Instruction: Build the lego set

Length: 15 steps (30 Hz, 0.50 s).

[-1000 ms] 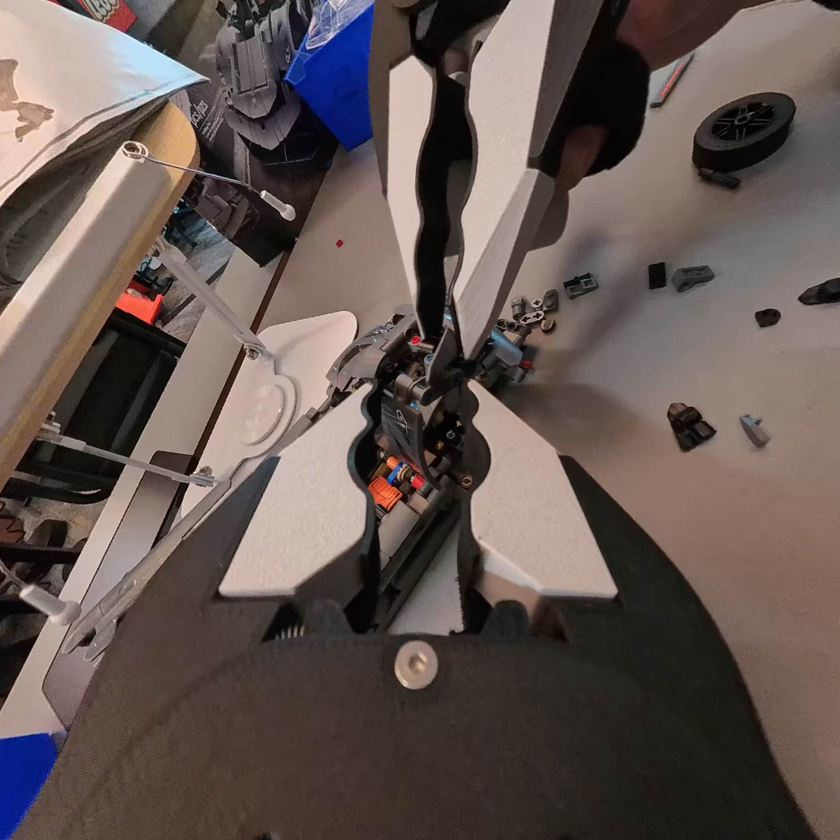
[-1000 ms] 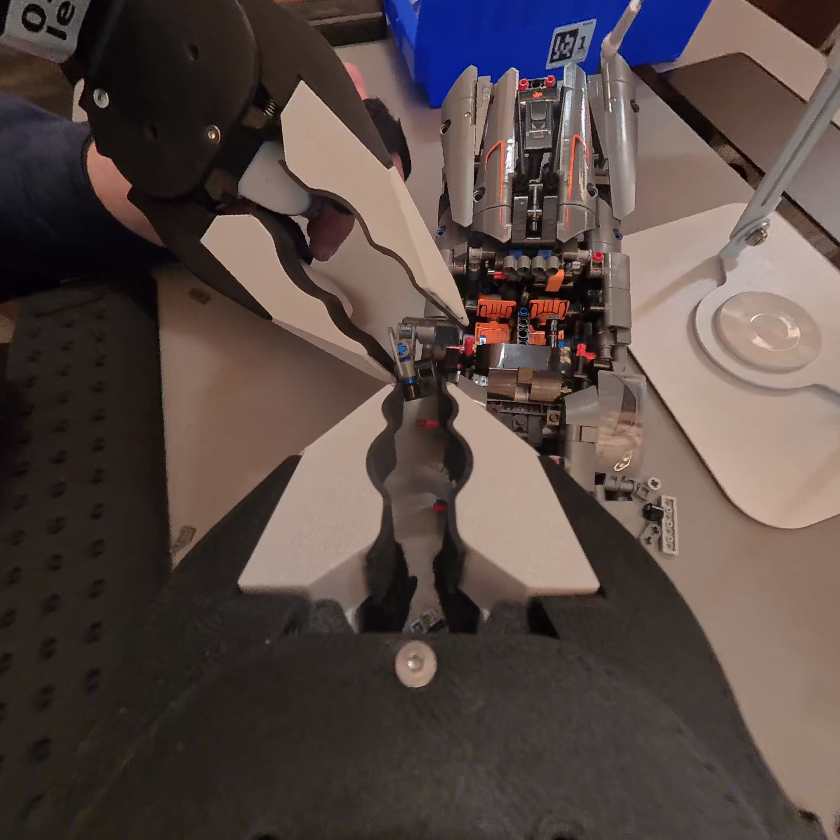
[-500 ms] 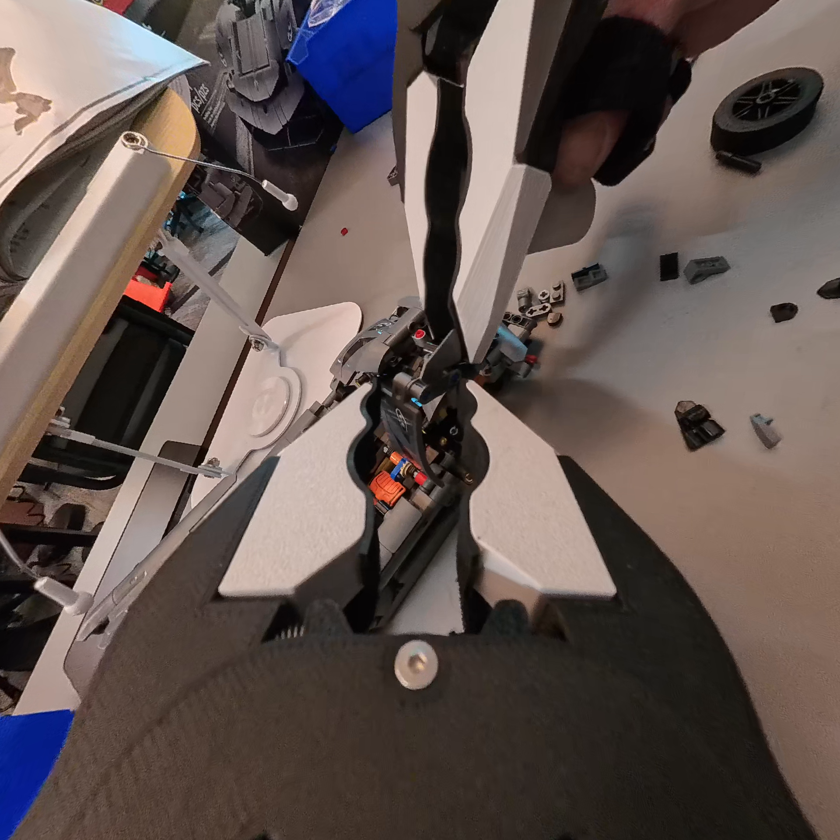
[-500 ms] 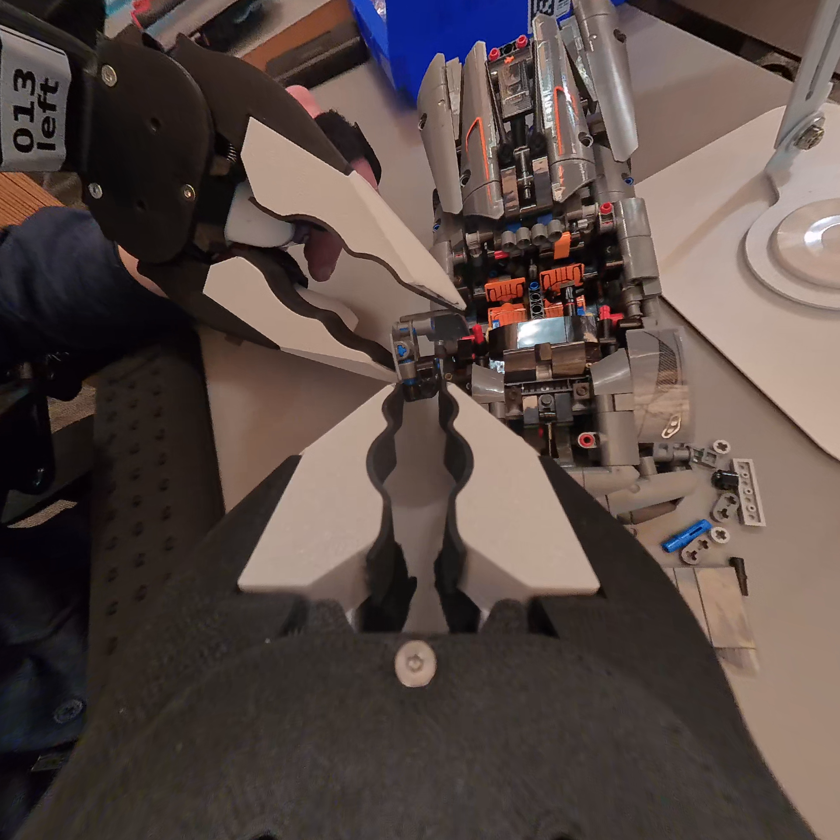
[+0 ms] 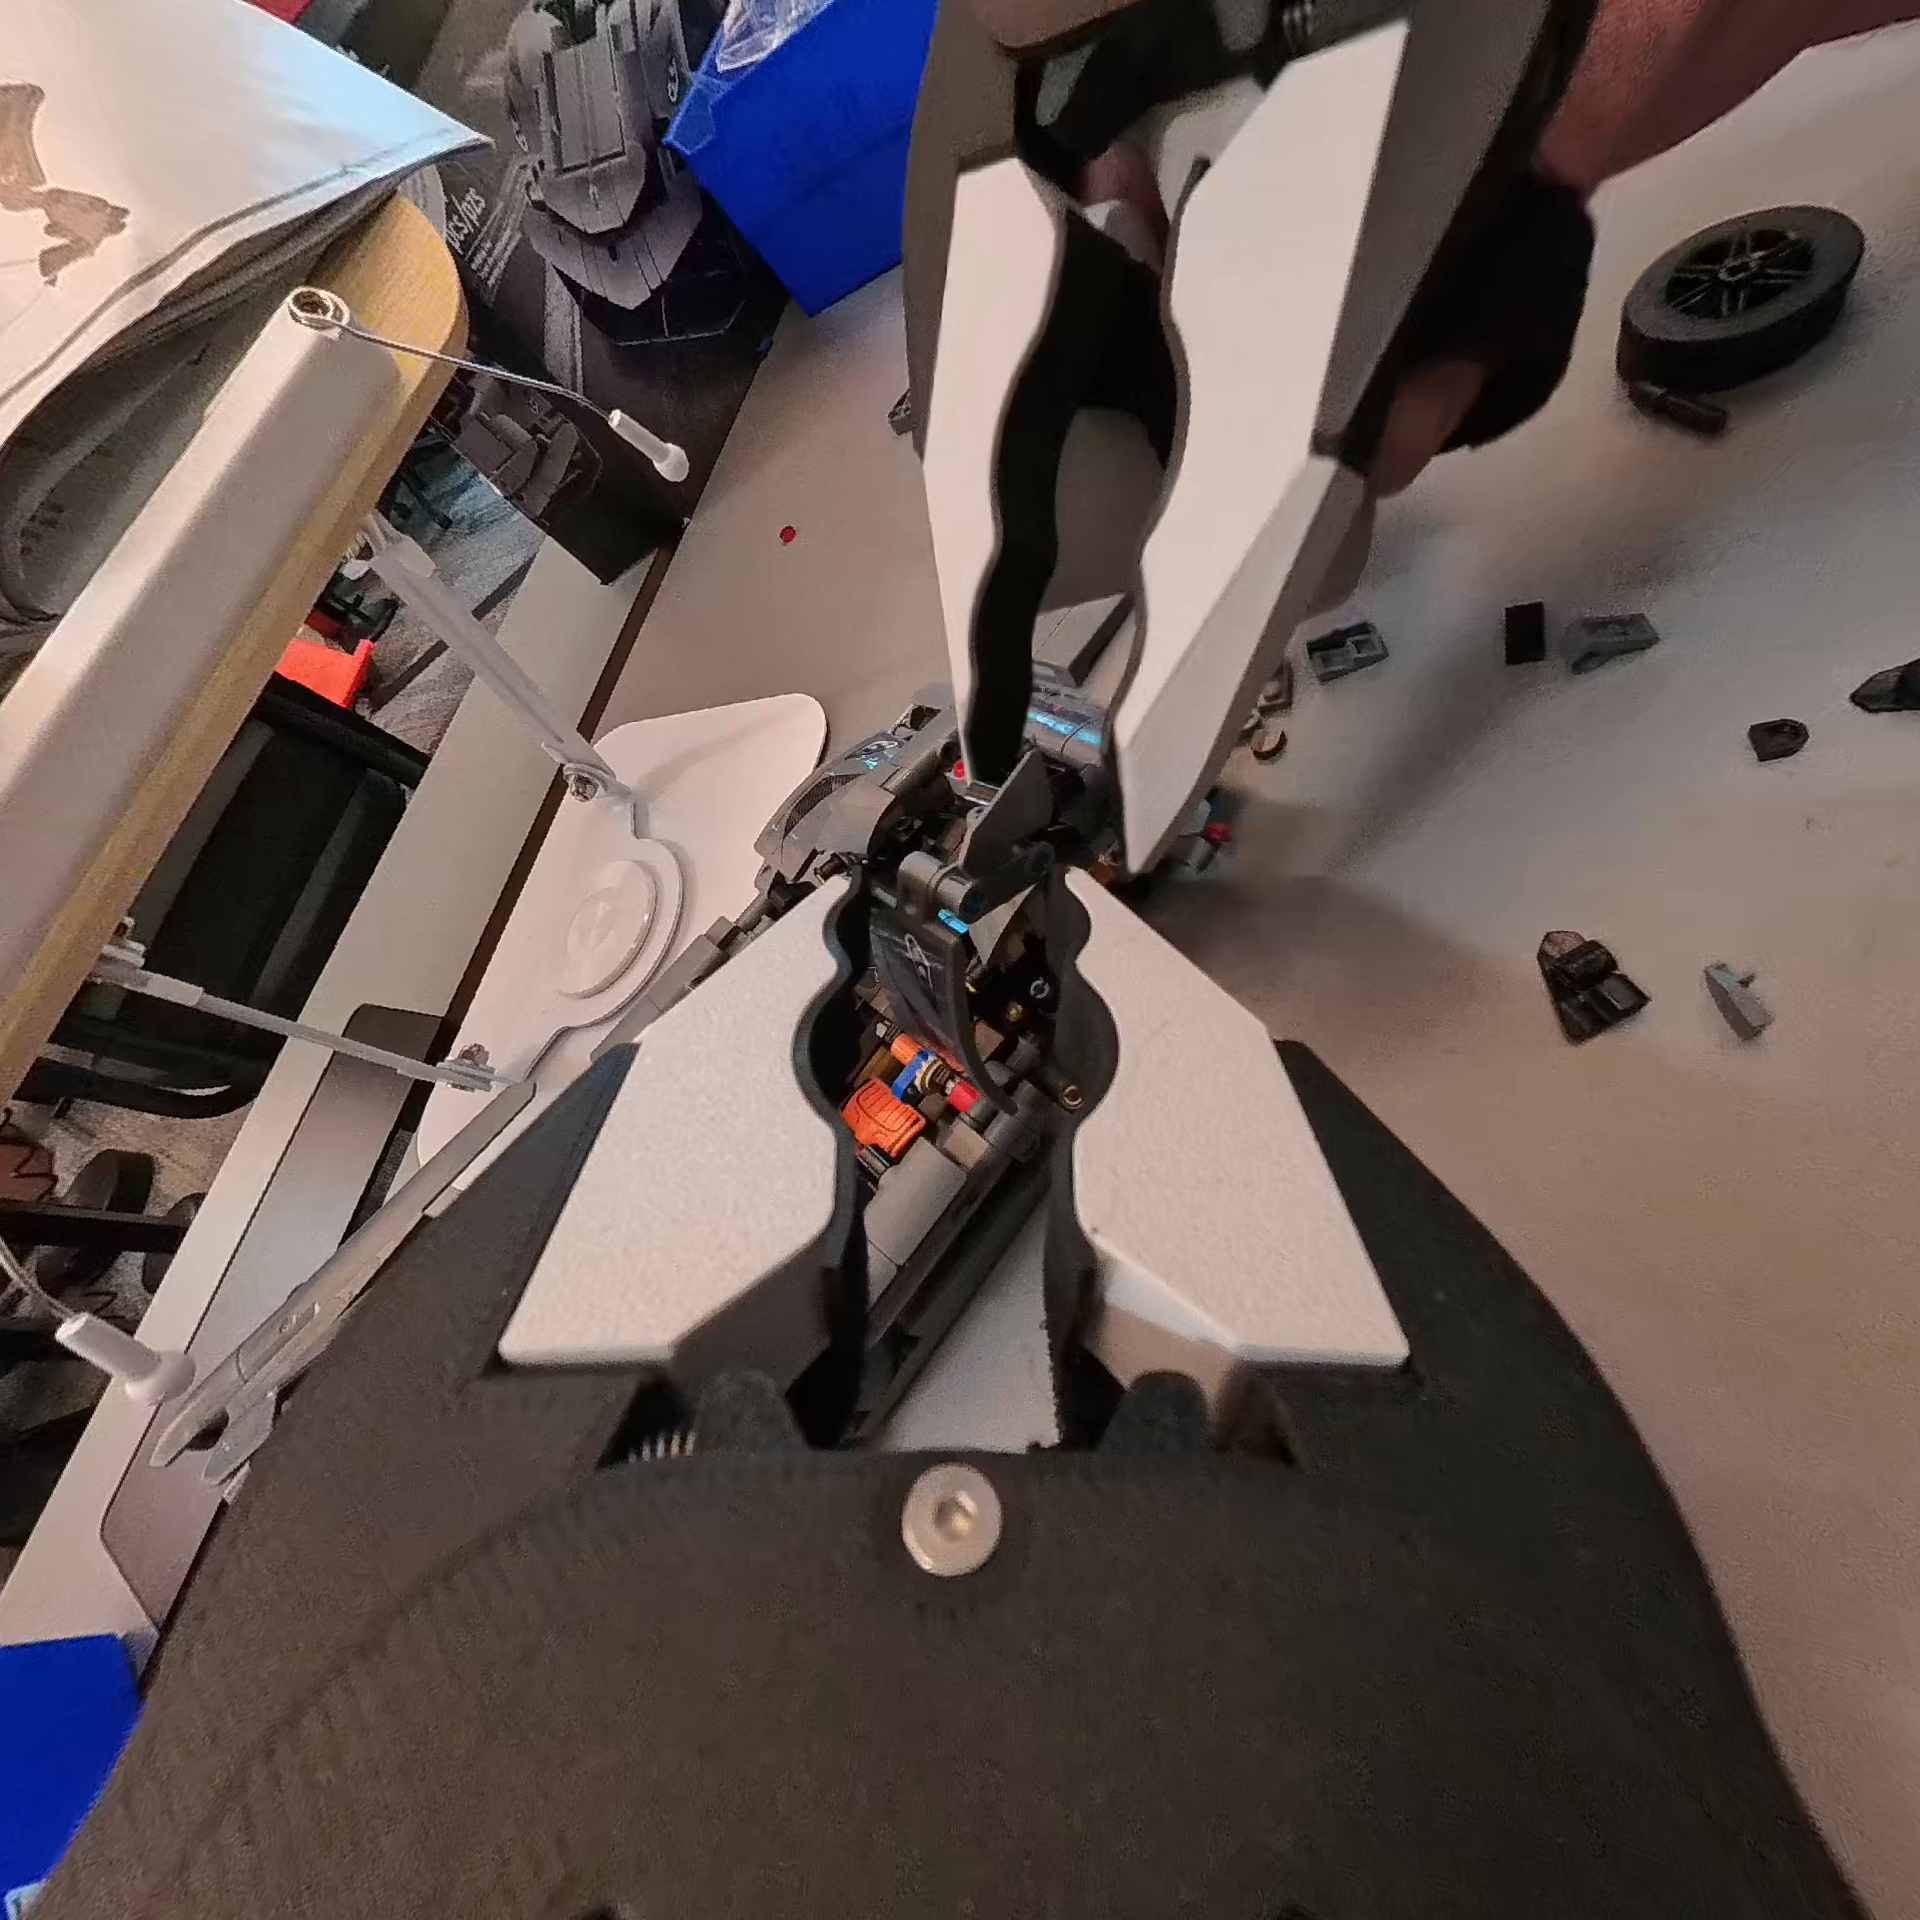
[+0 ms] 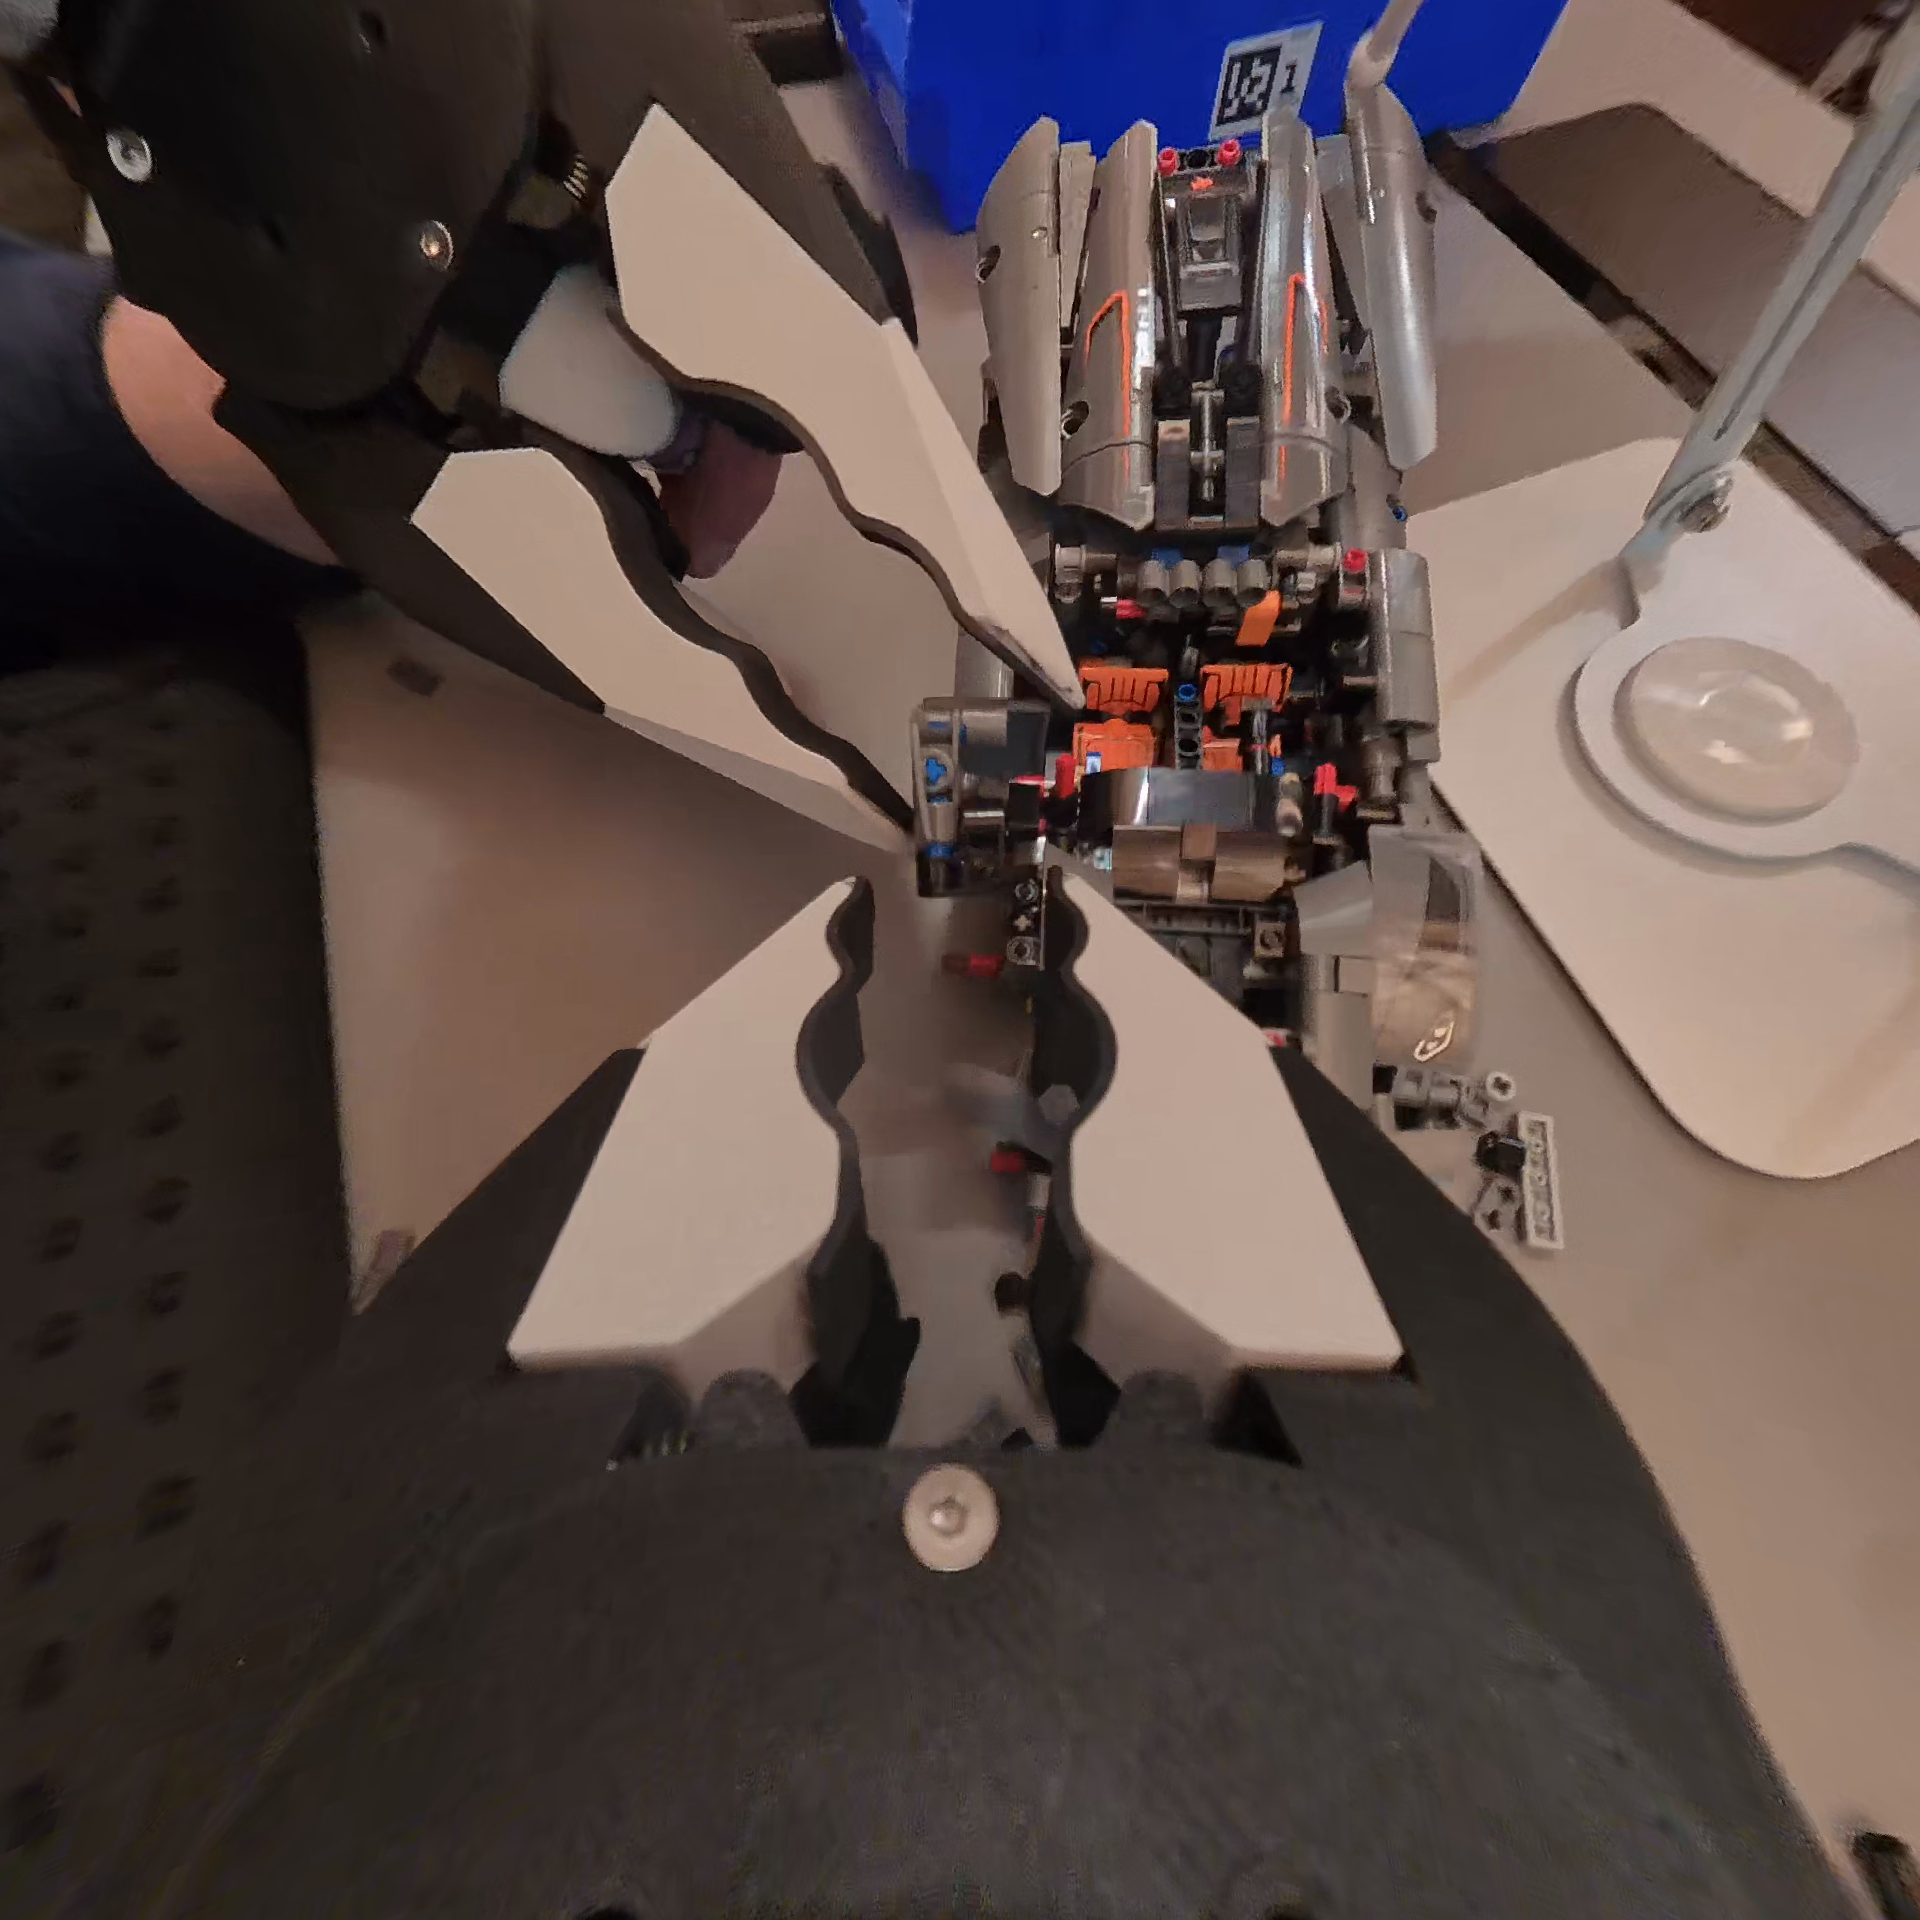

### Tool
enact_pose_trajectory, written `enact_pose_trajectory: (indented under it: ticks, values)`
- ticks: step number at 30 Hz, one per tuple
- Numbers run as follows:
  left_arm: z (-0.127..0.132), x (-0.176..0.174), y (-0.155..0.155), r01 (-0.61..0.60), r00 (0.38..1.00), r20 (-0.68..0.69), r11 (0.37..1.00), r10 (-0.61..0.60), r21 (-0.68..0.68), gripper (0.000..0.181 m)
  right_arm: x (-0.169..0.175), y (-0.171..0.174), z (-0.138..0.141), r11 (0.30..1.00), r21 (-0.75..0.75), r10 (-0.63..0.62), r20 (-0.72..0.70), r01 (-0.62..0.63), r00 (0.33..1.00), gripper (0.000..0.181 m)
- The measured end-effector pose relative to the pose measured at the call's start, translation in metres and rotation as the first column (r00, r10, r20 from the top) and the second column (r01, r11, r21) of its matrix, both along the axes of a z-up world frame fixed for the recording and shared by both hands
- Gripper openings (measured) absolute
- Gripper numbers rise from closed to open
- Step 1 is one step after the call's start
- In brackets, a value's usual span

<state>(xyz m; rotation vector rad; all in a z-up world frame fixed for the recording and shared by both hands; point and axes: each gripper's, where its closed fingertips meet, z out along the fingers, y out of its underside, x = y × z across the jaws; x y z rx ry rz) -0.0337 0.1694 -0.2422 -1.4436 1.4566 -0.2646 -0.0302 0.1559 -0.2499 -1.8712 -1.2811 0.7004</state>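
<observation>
**Side sub-assembly going onto a half-built car**

The lego car [image 6: 1205, 582] is lying on the desk [image 6: 623, 790], long axis running away from the right wrist camera, finished grey-and-orange panelled end pointing toward the blue bin [image 6: 1039, 73] at the far edge. Which end is the nose I cannot tell.

Progress, as judged: far-end bodywork is looking complete; the orange seats and mid-frame are sitting exposed, no wheels are showing on the car, and a wheel [image 5: 1740, 296] plus loose pieces [image 5: 1590, 982] are lying well apart on the desk. Roughly midway, much left.

A small grey-and-black sub-assembly [image 6: 971, 795] is sitting against the car's side, beside the seats. The left hand-held gripper [image 6: 992, 758] is standing partly open around it, one tip touching its outer side, the other tip near the seats; no firm clamp visible. The right hand-held gripper [image 6: 956, 894] is open, fingers apart just below the sub-assembly, holding nothing. More small parts [image 6: 1517, 1153] are lying beside the car's near end.
</observation>
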Motion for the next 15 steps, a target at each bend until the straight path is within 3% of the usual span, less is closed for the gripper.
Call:
enact_pose_trajectory:
  ticks: [3, 6, 11, 15]
  values:
    - [0.000, 0.000, 0.000, -0.001, 1.000, 0.001, 1.000, 0.001, 0.001, 0.031, -0.004, 0.002, -0.003, 0.998, 0.061, -0.014, 0.045, 0.011, 0.999, 0.018]
    - [0.000, 0.000, -0.001, 0.003, 1.000, 0.005, 1.000, -0.003, -0.001, 0.030, -0.002, 0.000, -0.004, 0.998, 0.063, -0.004, 0.052, 0.001, 0.999, 0.017]
    - [0.002, -0.003, 0.000, 0.018, 0.999, 0.051, 0.999, -0.016, -0.045, 0.030, 0.003, -0.003, 0.019, 0.978, -0.199, 0.010, -0.212, -0.053, 0.977, 0.019]
    - [0.004, -0.007, 0.001, 0.050, 0.994, 0.097, 0.993, -0.040, -0.105, 0.031, -0.004, -0.001, 0.020, 0.928, -0.361, -0.036, -0.323, -0.088, 0.946, 0.017]
